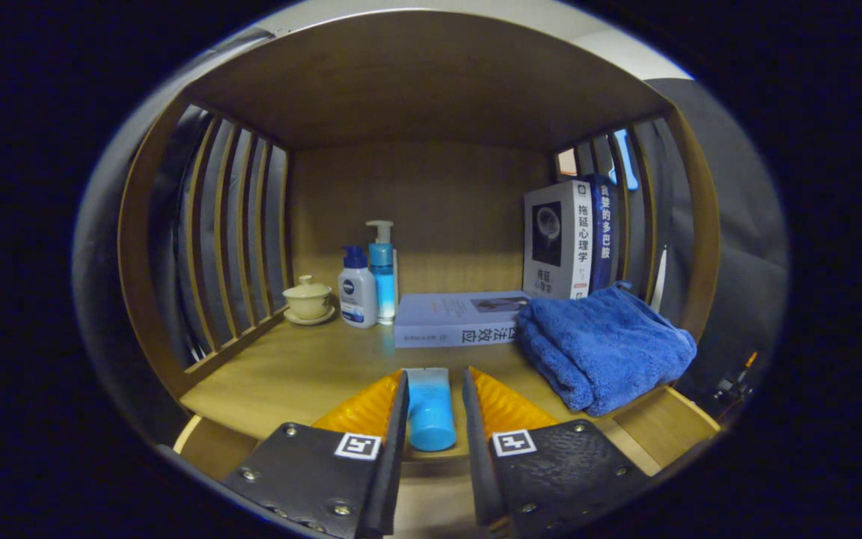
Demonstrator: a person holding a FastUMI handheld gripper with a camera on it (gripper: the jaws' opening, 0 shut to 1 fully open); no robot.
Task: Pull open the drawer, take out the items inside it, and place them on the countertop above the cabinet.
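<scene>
The gripper (435, 389) holds a light-blue tube (429, 408) between its two fingers, cap end toward the camera; the left finger lies against the tube's side, while a thin gap seems to show along the right finger, so whether both press on it cannot be told. The tube hangs over the front part of the wooden countertop (304, 374), which forms the floor of an open shelf bay with a wooden roof, a plain back panel and slatted sides. From the fingertips, a folded blue towel (603, 348) lies at about 2 o'clock, close by, its front corner reaching toward the counter's front edge. Straight ahead at 12 o'clock a white book (461, 320) lies flat, spine facing forward, its right end touching or just tucked beside the towel. Behind the towel, at about 1 o'clock, two books stand upright against the right slats — a white-spined book (560, 241) and a dark blue book (603, 232) pressed beside it. At 11 o'clock, next to the flat book's left end, stand a clear blue pump bottle (381, 273) and a white bottle with a blue cap (357, 290), touching or nearly so. Further left, at about 10 o'clock near the left slats, a cream lidded tea cup (307, 297) sits on its saucer.
</scene>
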